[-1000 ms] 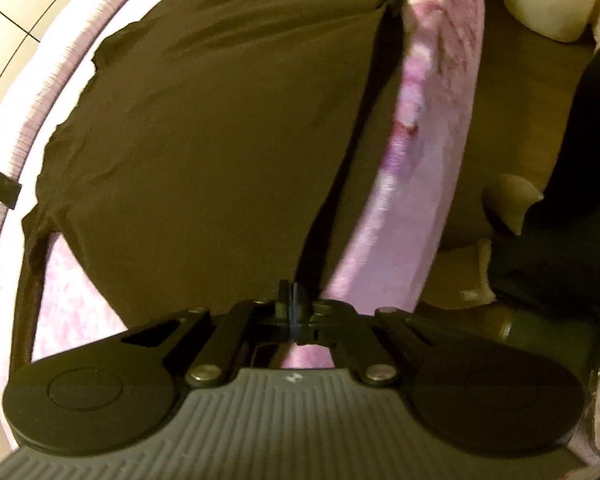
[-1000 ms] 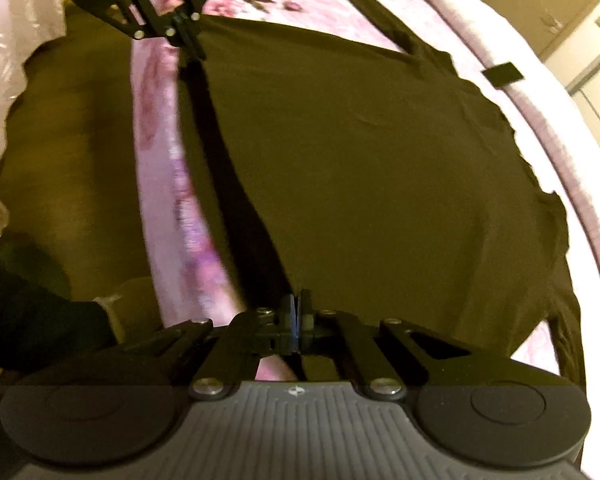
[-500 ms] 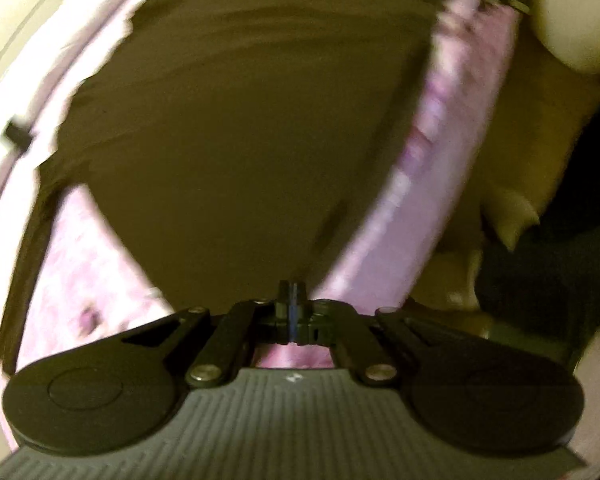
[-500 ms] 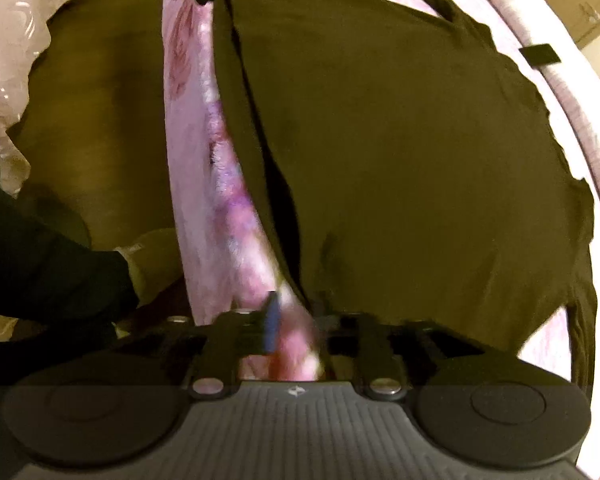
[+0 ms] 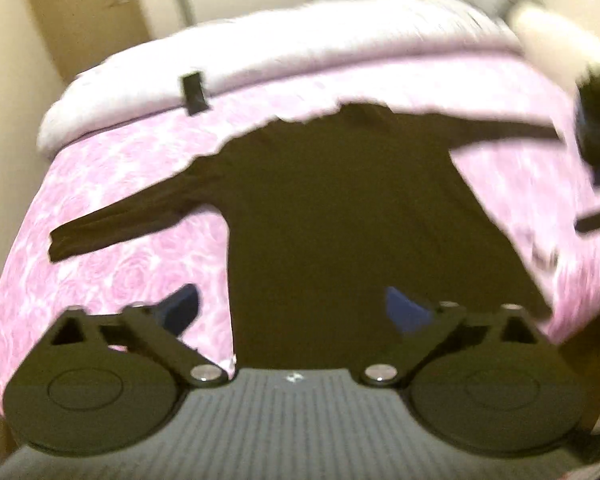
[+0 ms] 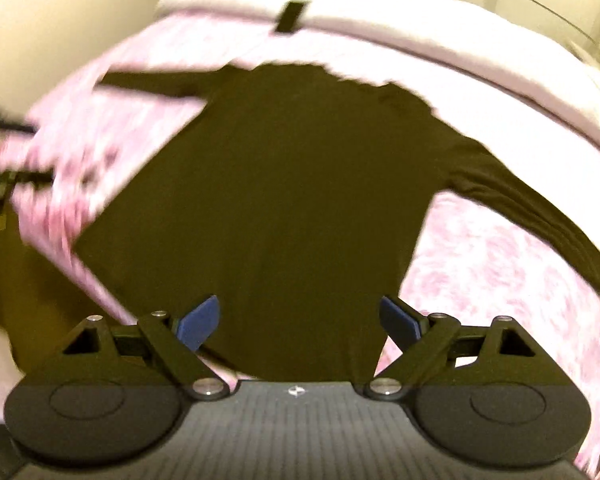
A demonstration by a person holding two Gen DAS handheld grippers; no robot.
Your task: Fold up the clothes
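Observation:
A dark long-sleeved shirt (image 5: 340,216) lies spread flat on a pink floral bedspread (image 5: 112,184), sleeves out to both sides. In the right wrist view the same shirt (image 6: 292,184) fills the middle, its hem at the near bed edge. My left gripper (image 5: 292,308) hangs above the hem, its jaws opening wide, blue pads (image 5: 180,306) apart and nothing between them. My right gripper (image 6: 300,320) is likewise above the hem with jaws opening and empty. The right gripper shows blurred at the right edge (image 5: 596,136) of the left wrist view.
A white duvet (image 5: 284,52) lies rolled along the far side of the bed, with a small dark tag (image 5: 194,94) on it. Walls and a cupboard door (image 5: 80,12) stand behind. Brown floor (image 6: 40,280) shows left of the bed.
Both grippers were shut on the shirt's hem corners; they have let go, opened wide, risen and rolled. The shirt now lies flat on the bed.

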